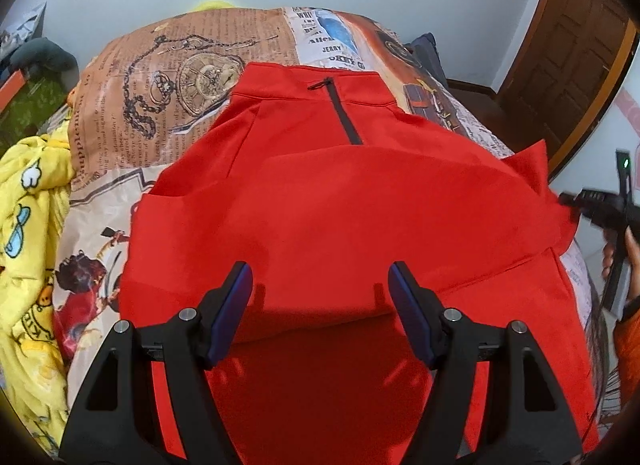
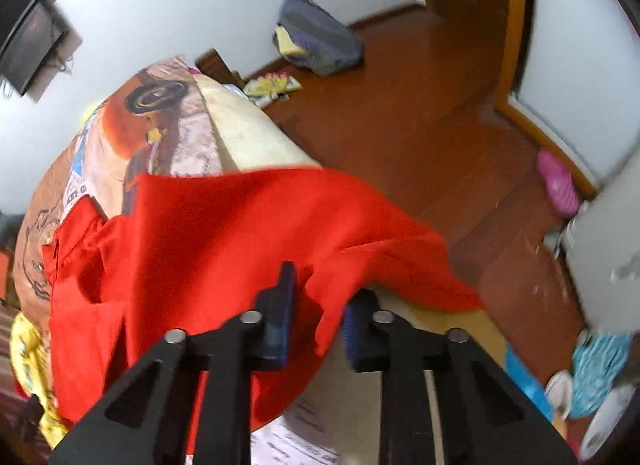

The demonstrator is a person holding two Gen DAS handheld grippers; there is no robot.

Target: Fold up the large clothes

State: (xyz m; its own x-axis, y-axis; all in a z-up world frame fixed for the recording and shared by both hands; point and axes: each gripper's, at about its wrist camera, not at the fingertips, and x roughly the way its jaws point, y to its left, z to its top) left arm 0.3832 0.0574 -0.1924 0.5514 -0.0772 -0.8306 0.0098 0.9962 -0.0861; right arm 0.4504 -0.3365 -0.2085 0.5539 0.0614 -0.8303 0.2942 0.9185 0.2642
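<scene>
A large red garment (image 1: 320,193) with a short dark zip (image 1: 340,113) at its collar lies spread on the bed's printed sheet (image 1: 160,105). My left gripper (image 1: 319,267) hovers open just above its lower middle, with nothing between the blue pads. My right gripper (image 2: 325,281) is at the bed's right side, its pads closed narrowly on a fold of the red garment's (image 2: 220,233) sleeve, which drapes over the bed edge. The left wrist view shows that right gripper (image 1: 572,201) at the far right, with the red cloth drawn up to it and a hand (image 1: 624,249) holding it.
A yellow cartoon blanket (image 1: 28,245) is bunched on the bed's left side. Right of the bed is wooden floor (image 2: 400,105) with a grey-purple bag (image 2: 320,37), a pink item (image 2: 558,185) and other clutter. A wooden door (image 1: 572,65) stands beyond the bed.
</scene>
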